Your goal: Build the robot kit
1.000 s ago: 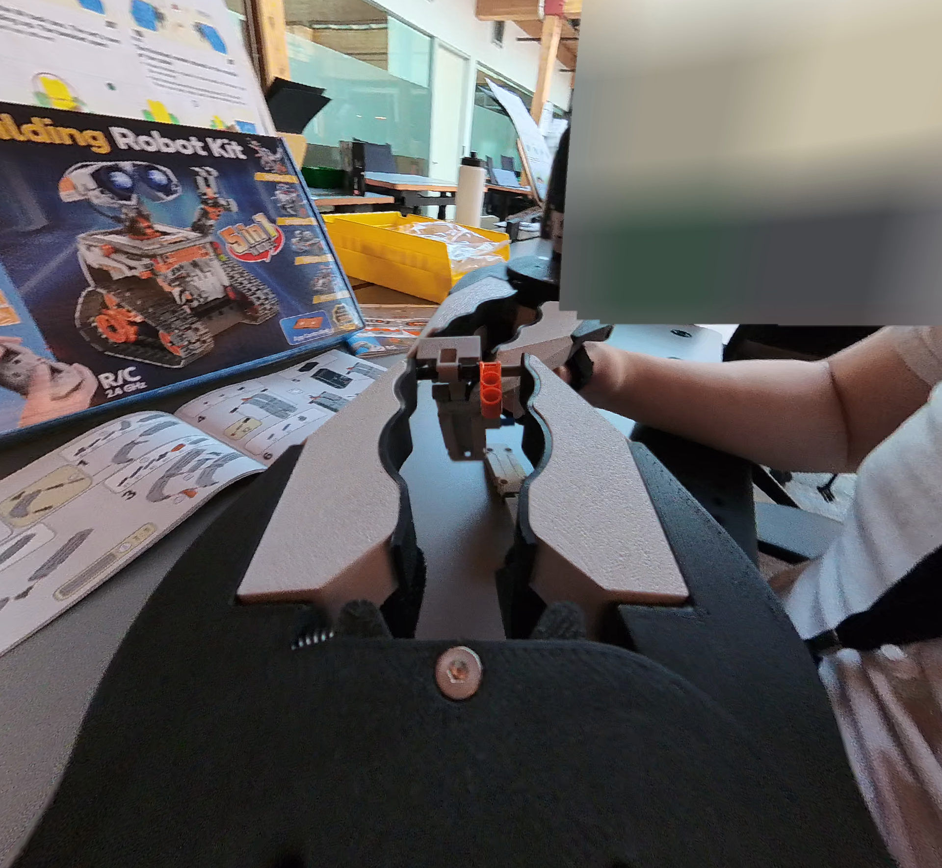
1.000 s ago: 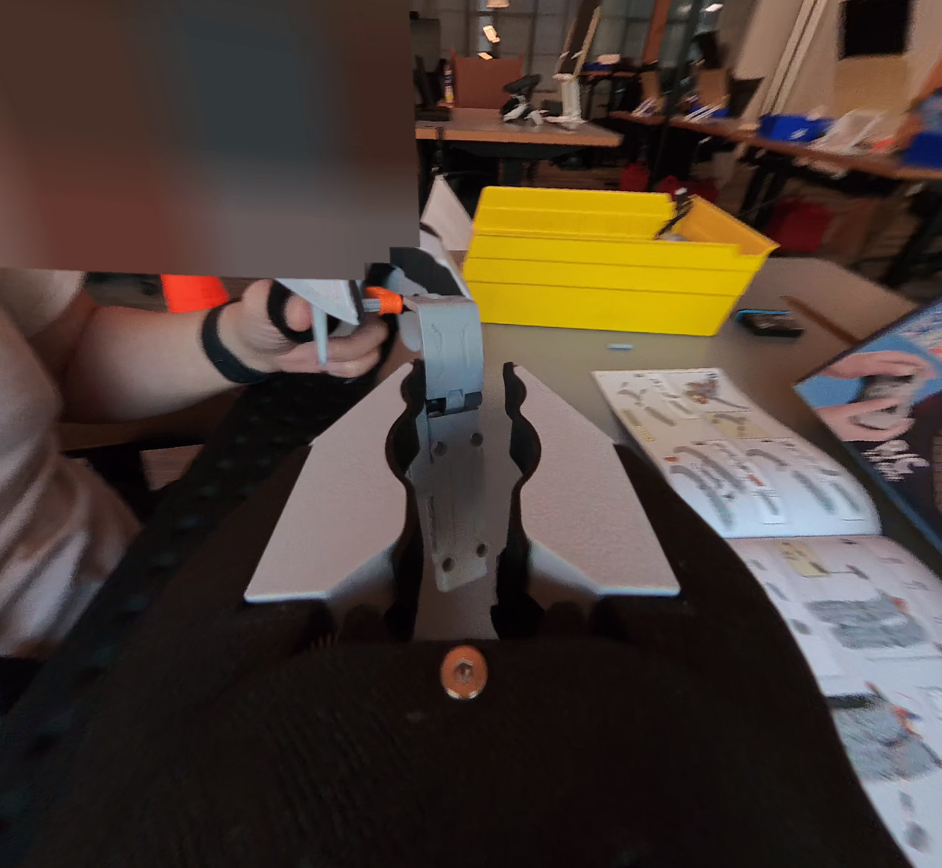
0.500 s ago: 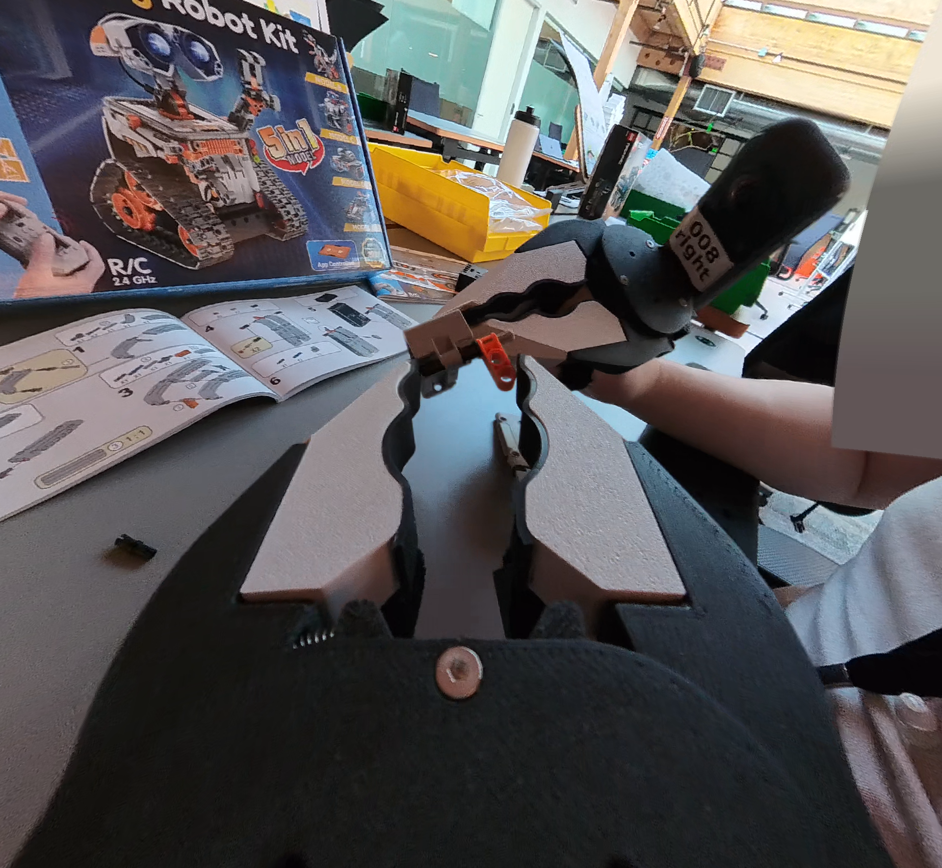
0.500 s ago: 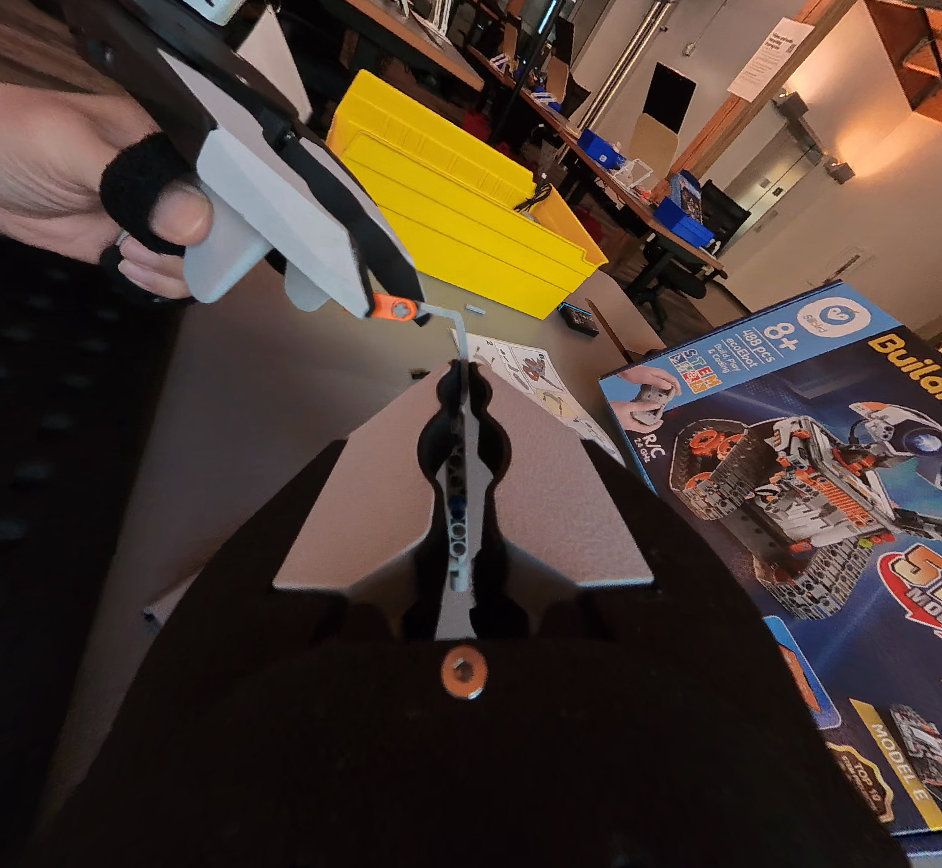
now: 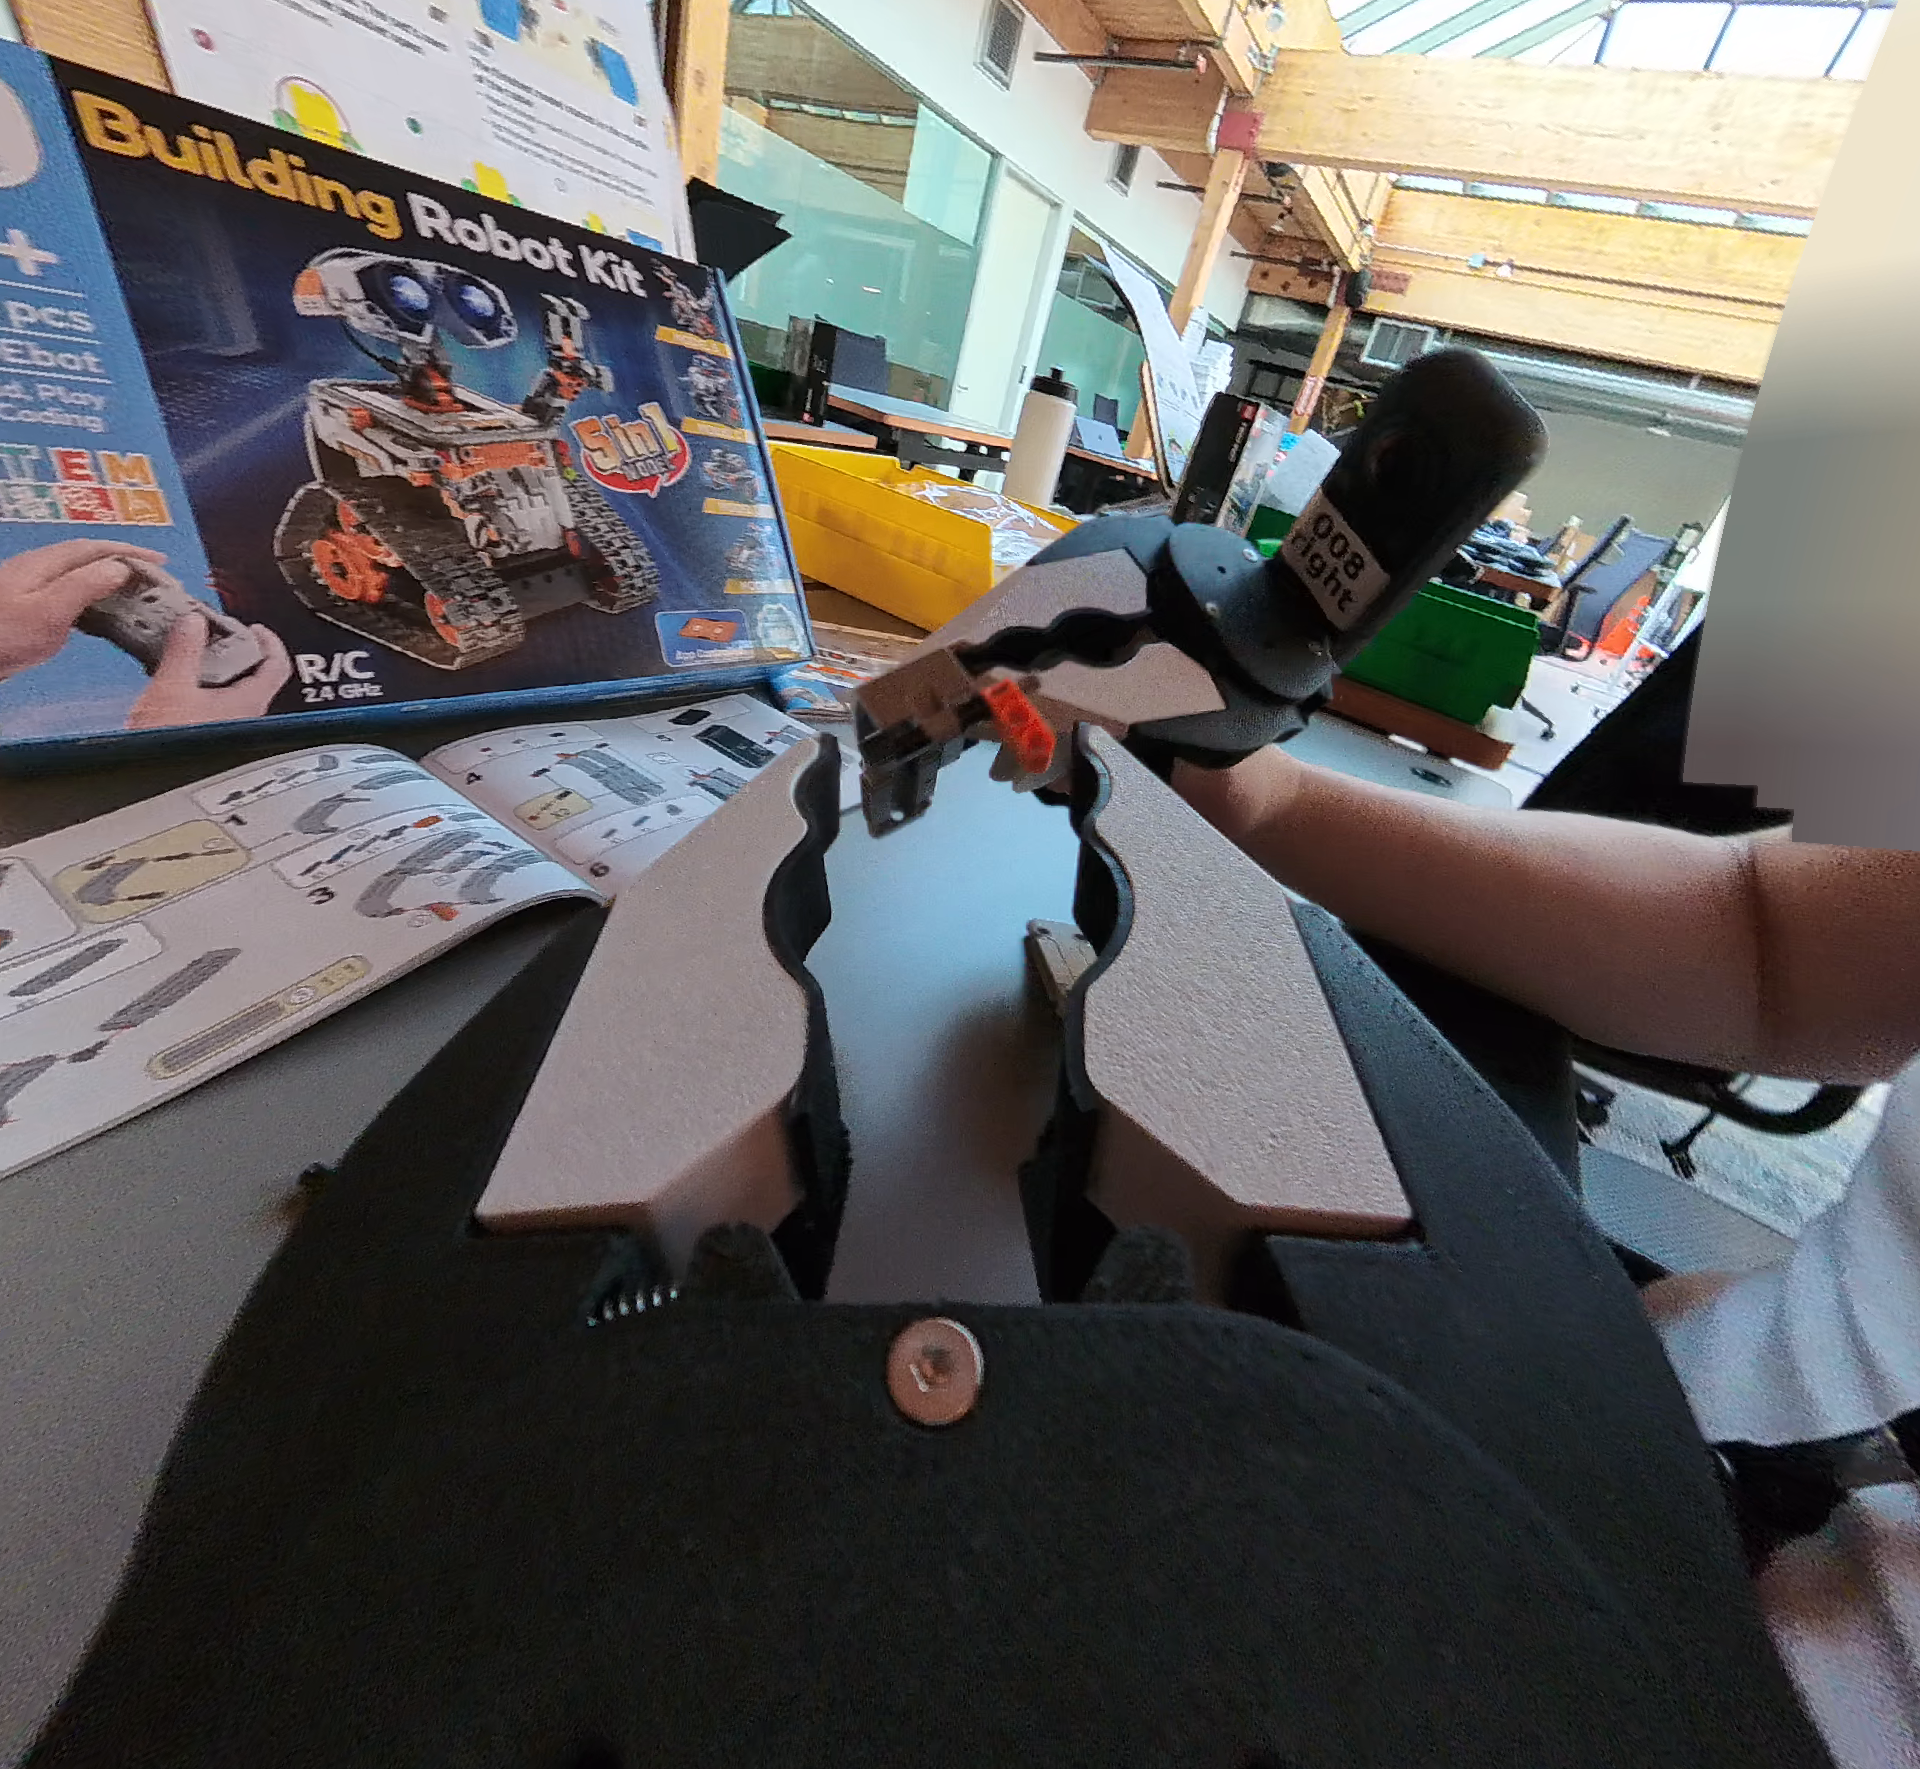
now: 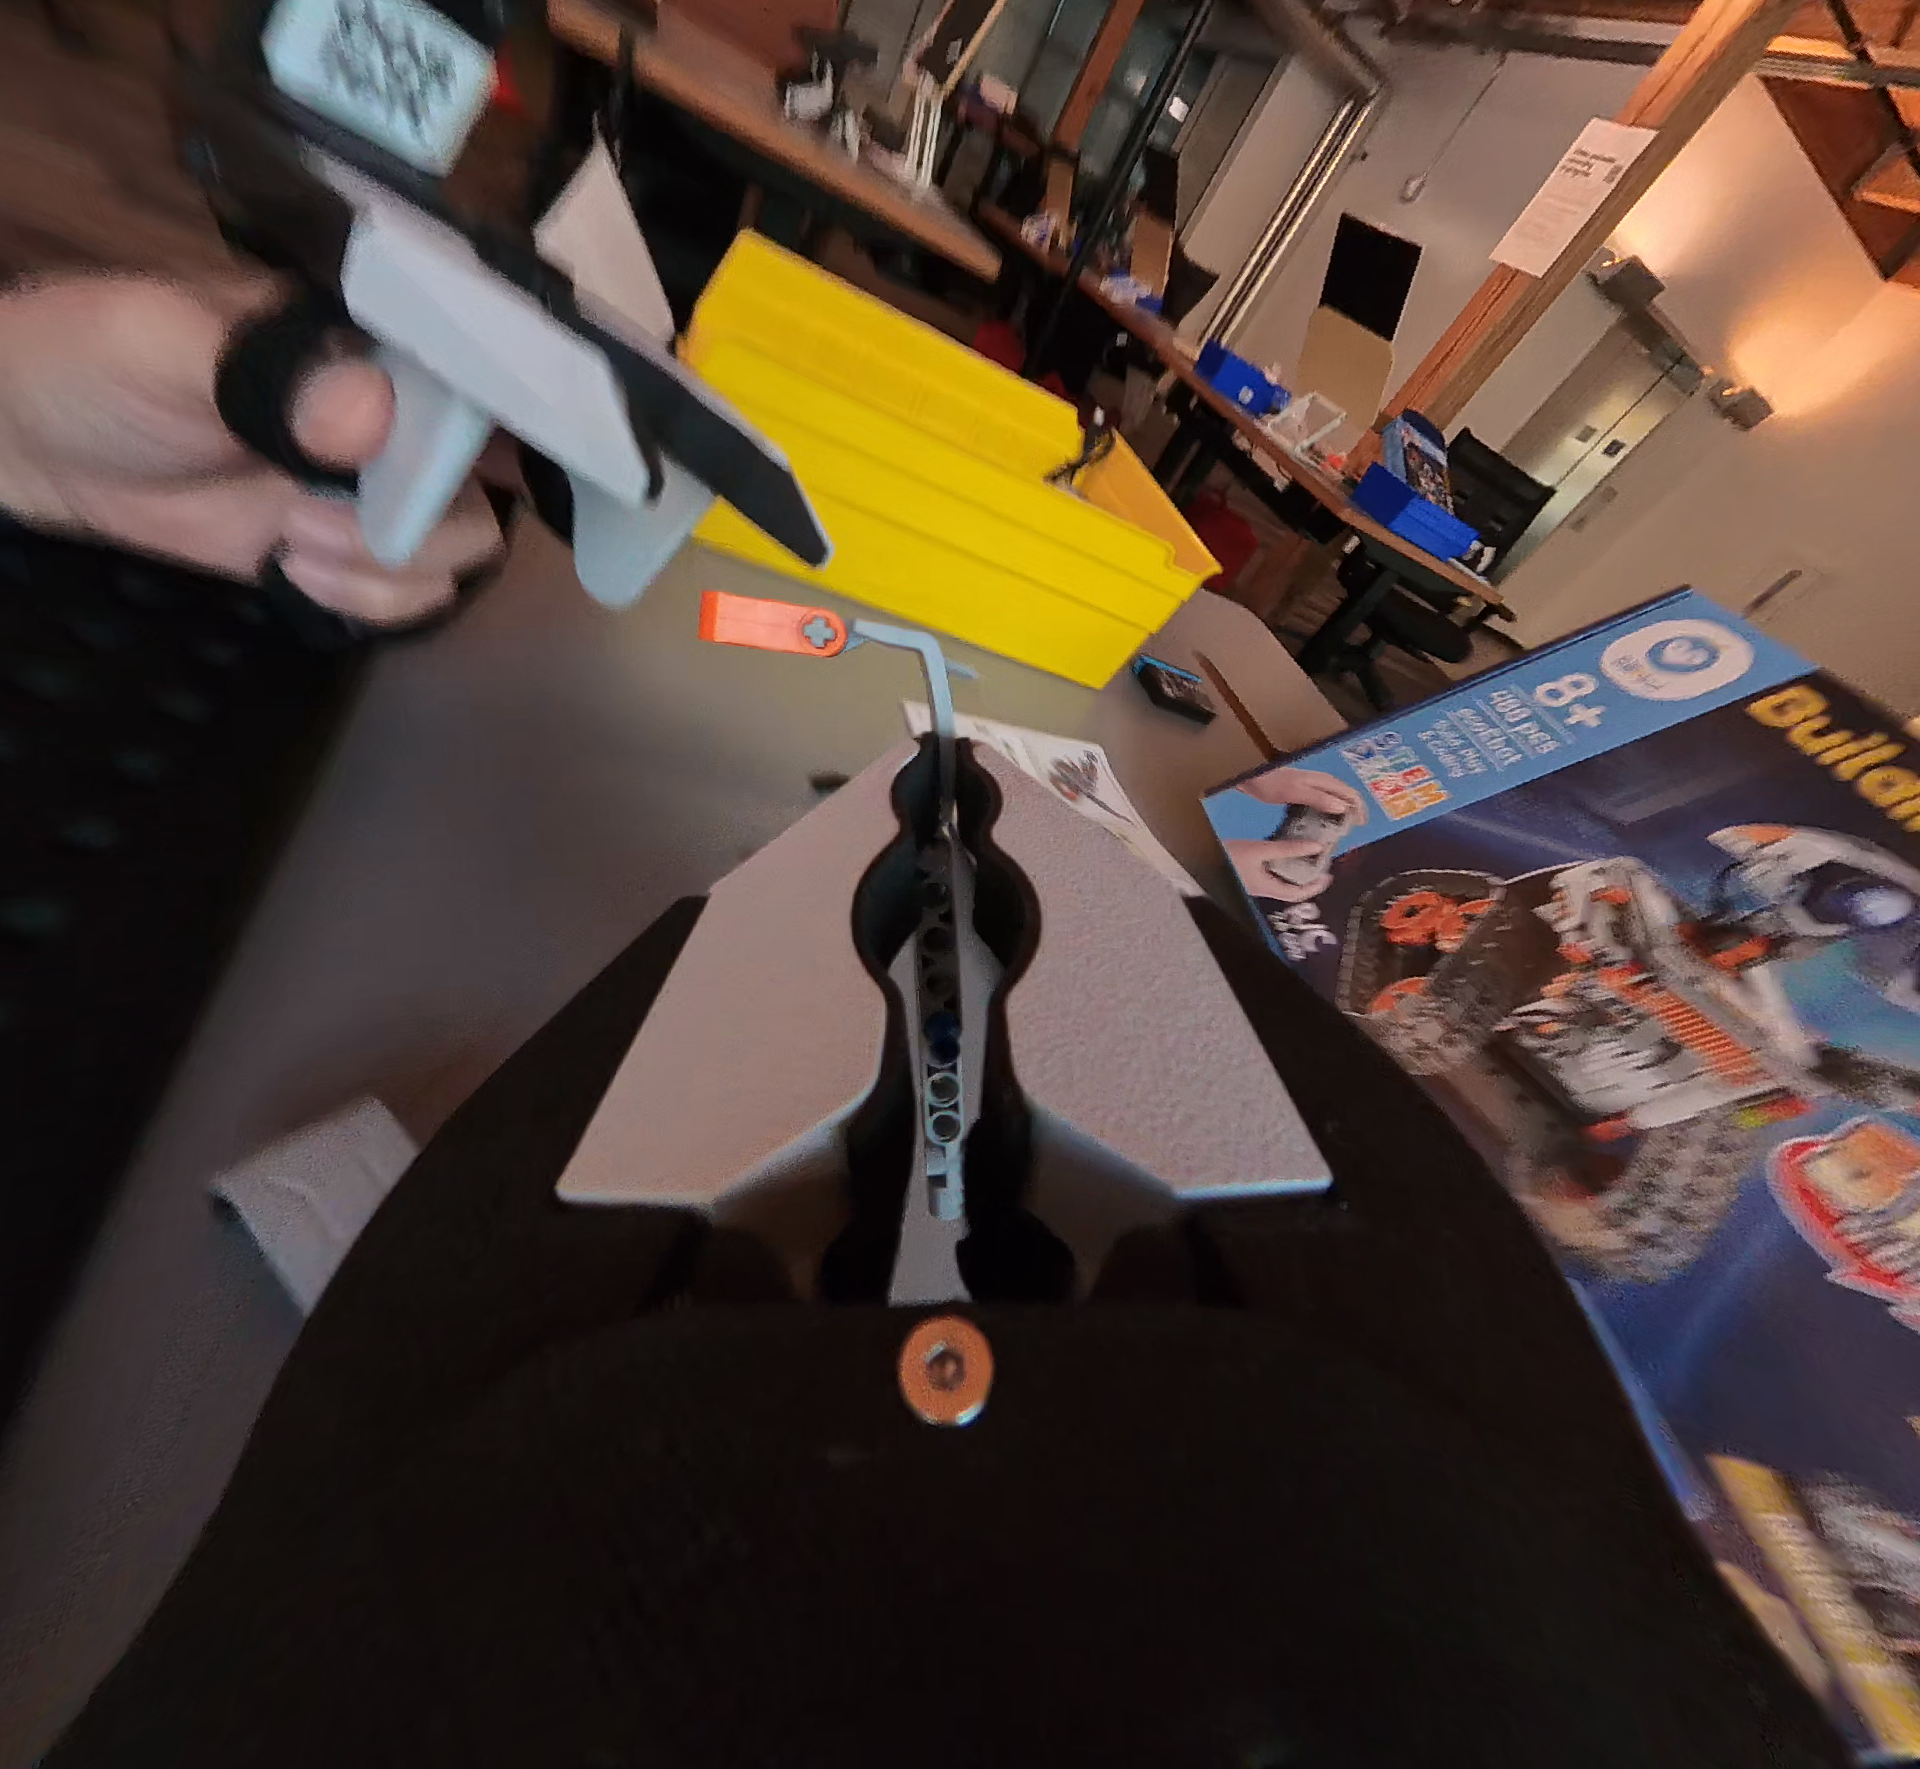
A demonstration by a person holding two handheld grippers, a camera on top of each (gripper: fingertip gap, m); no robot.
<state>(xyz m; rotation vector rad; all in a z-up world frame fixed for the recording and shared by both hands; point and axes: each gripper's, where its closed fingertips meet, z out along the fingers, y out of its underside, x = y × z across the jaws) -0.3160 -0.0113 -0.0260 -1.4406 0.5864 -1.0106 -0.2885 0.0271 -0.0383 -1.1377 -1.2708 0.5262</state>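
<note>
My right gripper point(image 6: 940, 758) is shut on a thin grey beam piece point(image 6: 940, 1023) held edge-on. The piece bends at its far end, where an orange connector point(image 6: 764, 623) sticks out to the left. My left gripper point(image 5: 951, 758) is open and empty, its fingertips just short of that piece point(image 5: 904, 717) and its orange connector point(image 5: 1013, 711). The right gripper point(image 5: 966, 670) reaches in from the right in that view. In the right wrist view the left gripper point(image 6: 717, 561) is blurred and hangs just above the orange connector, apart from it.
A blue robot kit box point(image 5: 395, 472) stands at the left and also shows in the right wrist view point(image 6: 1610, 888). An open instruction booklet point(image 5: 312, 867) lies before it. A yellow bin point(image 6: 935, 472) stands behind. A small tan piece point(image 5: 1049, 950) lies on the grey table point(image 5: 156, 1252). One gripper's finger ends stand about 6 centimeters off the other's.
The left gripper held the orange connector a second ago; it has let go and drawn back. The right gripper turned the grey piece edge-on and still holds it.
</note>
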